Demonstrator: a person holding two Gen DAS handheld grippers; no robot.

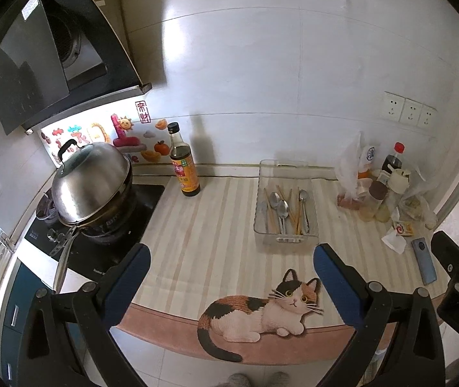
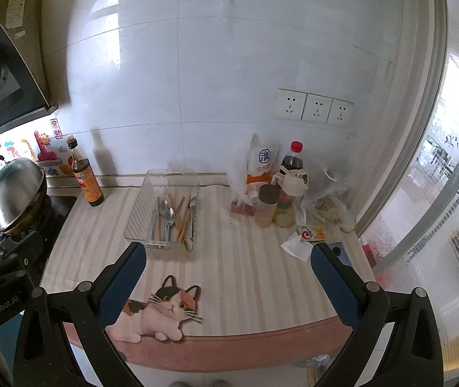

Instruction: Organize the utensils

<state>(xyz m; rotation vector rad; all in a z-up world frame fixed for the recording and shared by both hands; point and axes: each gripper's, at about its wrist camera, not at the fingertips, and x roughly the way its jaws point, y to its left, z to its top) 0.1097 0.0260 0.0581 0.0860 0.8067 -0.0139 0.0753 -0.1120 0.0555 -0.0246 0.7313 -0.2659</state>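
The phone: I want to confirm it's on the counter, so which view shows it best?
The left wrist view: the blue phone lies fully visible on the striped mat, right of the clear tray. In the right wrist view the right gripper hides most of it.

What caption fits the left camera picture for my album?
Open left gripper faces a clear tray of spoons and chopsticks.

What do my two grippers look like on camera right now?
Both match: the left gripper and right gripper have black plastic linkage arms with round grey pivot pins and blue textured finger pads. White "GenRobot.AI" lettering marks the left unit's body in the right view. No cables or sleeves visible.
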